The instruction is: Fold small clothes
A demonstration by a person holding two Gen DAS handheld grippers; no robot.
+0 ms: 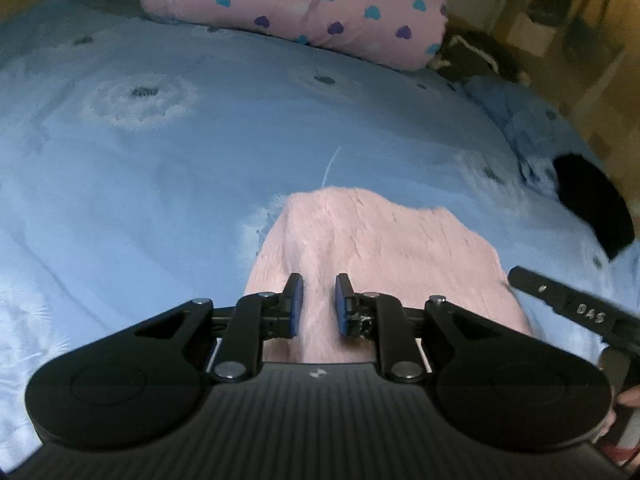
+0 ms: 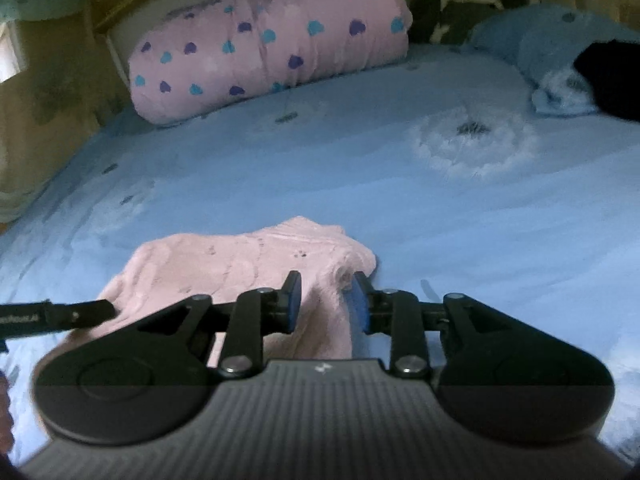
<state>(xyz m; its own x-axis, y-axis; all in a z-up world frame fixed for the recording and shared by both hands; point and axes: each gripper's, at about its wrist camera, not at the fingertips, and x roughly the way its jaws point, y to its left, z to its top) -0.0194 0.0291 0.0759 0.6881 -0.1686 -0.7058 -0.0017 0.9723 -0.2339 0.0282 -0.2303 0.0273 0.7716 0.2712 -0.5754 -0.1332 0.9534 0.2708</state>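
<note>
Both tongs stood parted over a pink fuzzy garment [image 1: 372, 248]; the left tongs [image 1: 319, 304] gripped nothing, the right tongs [image 2: 326, 304] straddled a raised fold of it, unclamped; it lay on the blue bed [image 1: 208, 168], well short of a heart-print pillow [image 1: 296, 4].

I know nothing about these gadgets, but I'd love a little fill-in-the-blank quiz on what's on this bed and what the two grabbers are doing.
1. The fuzzy garment lying on the bedsheet is coloured ____.
2. The rolled quilt at the far end of the bed is printed with small ____.
3. The fingers of the left gripper and the right gripper both stand ____, with fabric showing in the gap.
4. The sheet's white printed flowers are on a ____ background.

Missing words: pink; hearts; open; blue
</note>
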